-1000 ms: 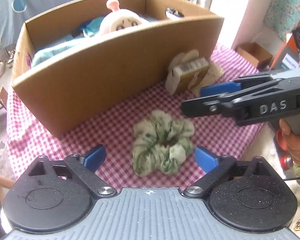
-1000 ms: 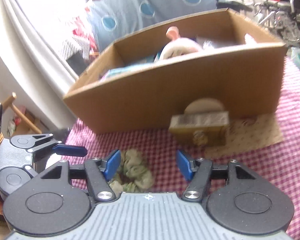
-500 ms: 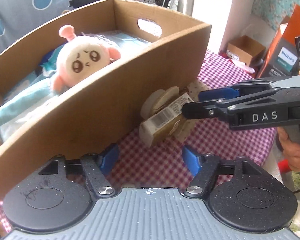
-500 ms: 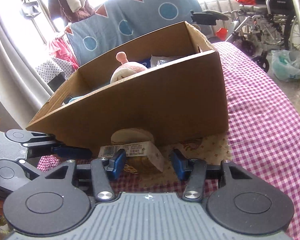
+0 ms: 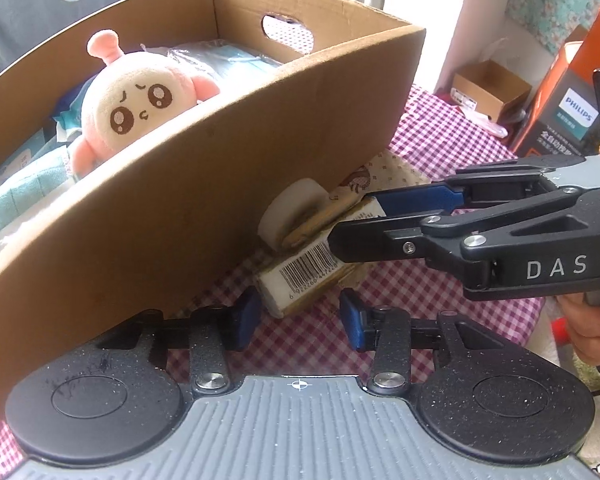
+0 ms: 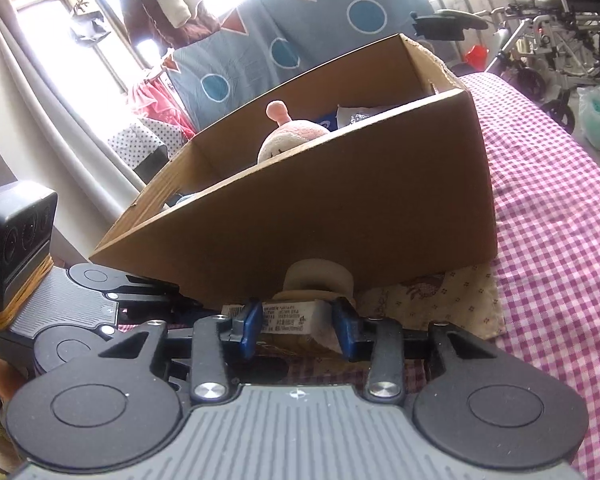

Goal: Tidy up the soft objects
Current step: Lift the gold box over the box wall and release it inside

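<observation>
The cardboard box takes up the left and back of the table, its long front wall close against both tools, so the only bare gingham tablecloth lies to the right of it, running toward the table's right edge. Inside the box there is one pink plush toy, with teal folded cloth beside it and one clear-wrapped pack behind. At the foot of the wall lies one wrapped sponge pack, barcode up, with a round white puff leaning on the box just behind it and a beige patterned cloth spread underneath.

The left gripper has its jaws closing around the pack's near end; the left blue pad sits just beside the wrapper, the right one apart from it, so nothing is pinched yet. The right gripper comes in from the right, held by a hand; its jaws are narrowing too, and the pack sits between its blue pads, which appear to touch it on both sides.
</observation>
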The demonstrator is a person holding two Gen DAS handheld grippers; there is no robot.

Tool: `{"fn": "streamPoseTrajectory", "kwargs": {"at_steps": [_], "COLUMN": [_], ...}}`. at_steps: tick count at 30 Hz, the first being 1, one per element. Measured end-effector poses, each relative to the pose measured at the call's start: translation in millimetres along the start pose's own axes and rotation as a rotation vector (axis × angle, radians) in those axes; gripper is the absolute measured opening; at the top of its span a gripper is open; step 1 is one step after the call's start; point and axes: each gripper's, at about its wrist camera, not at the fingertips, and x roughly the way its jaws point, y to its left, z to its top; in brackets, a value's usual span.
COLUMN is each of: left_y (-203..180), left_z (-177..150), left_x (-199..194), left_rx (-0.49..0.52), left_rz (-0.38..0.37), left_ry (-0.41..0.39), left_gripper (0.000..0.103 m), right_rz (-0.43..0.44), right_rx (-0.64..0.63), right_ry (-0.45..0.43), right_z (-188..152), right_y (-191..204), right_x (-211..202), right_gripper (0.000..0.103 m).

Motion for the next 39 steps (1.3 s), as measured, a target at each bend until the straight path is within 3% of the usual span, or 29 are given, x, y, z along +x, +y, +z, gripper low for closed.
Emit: {"fn": "streamPoseTrajectory", "kwargs": {"at_steps": [5, 10, 16, 20, 24, 28, 35, 39], "left_y": [-4.4, -10.7, -6.4, 11.3, 42.6, 83.7, 124.0, 138.7], "left_z": [-9.1, -12.7, -4.5, 13.8, 37.7, 59.6, 75.0, 86.2], "left_x": [-21.9, -56.8, -104.3, -126.3, -129.4, -107.0, -49.7, -22.0], "left_rx": [-0.012, -0.012, -0.014, -0.027, -0.060, -0.150, -0.226, -0.236], "left_rz": [-0.018, 0.001, 0.051, 0.085, 0.076, 0.029, -0.056, -0.072], "left_ry": [-0.038, -0.132, -0.276, -0.332, -0.315, -0.219, 0.015, 0.102], "left_gripper": [0.041, 0.040, 0.040, 0.040, 0.040, 0.040, 0.040, 0.040], "right_rz": [-0.009, 0.000, 0.007, 0.025, 0.031, 0.054, 0.072, 0.033], "right_rx": [0.015, -0.037, -0.157, -0.196, -0.172, 0.010, 0.367, 0.422], "right_ry": [-0.045, -0.132, -0.217, -0.207, -0.098, 0.091, 0.409, 0.538], "right_z": [-6.3, 3.1, 42.5, 80.7, 122.9, 149.4, 151.5, 144.4], "right_y": [20.6, 54.8, 95.0, 106.3, 103.2, 75.0, 8.5, -1.6], "right_x": [-25.8, -54.2, -62.0, -45.5, -7.0, 44.6, 119.8, 144.3], "right_gripper": [0.042, 0.042, 0.042, 0.042, 0.042, 0.042, 0.043, 0.045]}}
